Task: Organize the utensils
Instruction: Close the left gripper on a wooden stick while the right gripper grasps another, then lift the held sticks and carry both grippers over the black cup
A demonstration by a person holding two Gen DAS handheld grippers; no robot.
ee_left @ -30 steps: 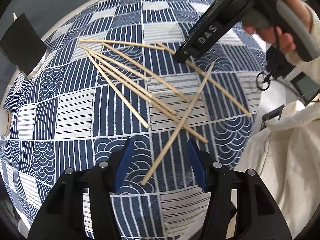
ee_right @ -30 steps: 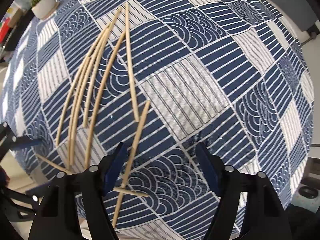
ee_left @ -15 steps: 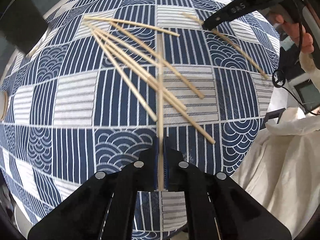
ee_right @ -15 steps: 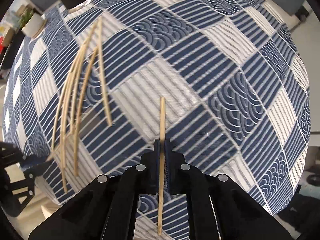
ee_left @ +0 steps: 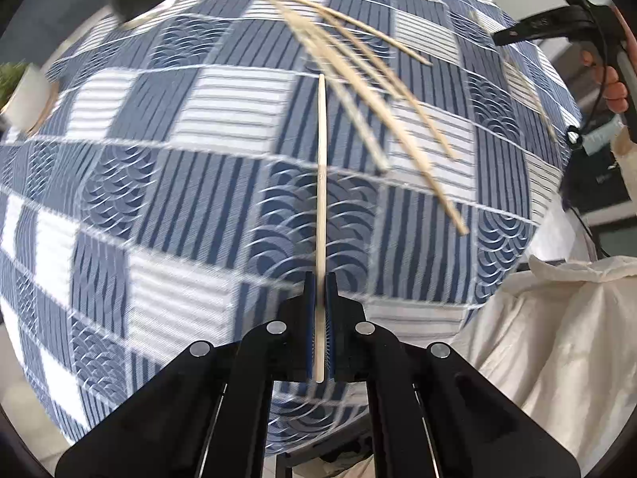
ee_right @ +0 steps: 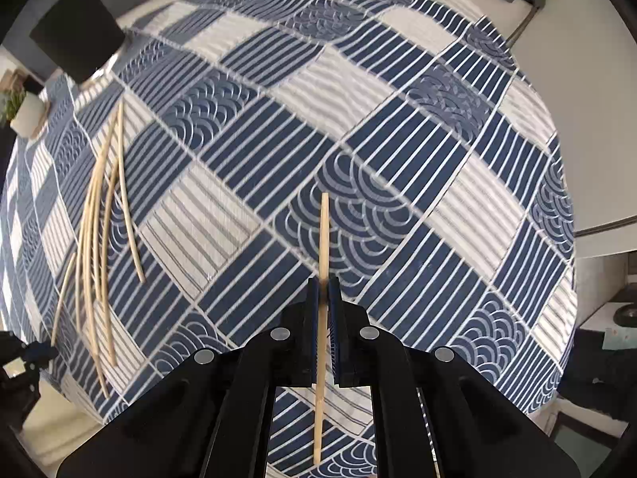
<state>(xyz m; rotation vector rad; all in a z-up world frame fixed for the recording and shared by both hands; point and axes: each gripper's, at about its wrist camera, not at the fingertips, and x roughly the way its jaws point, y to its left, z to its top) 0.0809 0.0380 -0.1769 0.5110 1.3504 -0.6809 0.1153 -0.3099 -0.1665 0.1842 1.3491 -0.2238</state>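
My left gripper is shut on a wooden chopstick that points forward above the blue and white patterned tablecloth. Several loose chopsticks lie on the cloth ahead and to the right of it. My right gripper is shut on another chopstick, held above the cloth; its rear end sticks out behind the jaws. The loose chopsticks show at the left of the right wrist view. The right gripper also appears at the upper right of the left wrist view.
A black box-like holder stands at the far left corner of the table, with a small white plant pot beside it. The pot also shows in the left wrist view. A cream cloth hangs beyond the table's right edge.
Both grippers, open a second ago, closed on one chopstick each and have lifted them. The left view has swung leftward; the loose pile now sits farther right and up.
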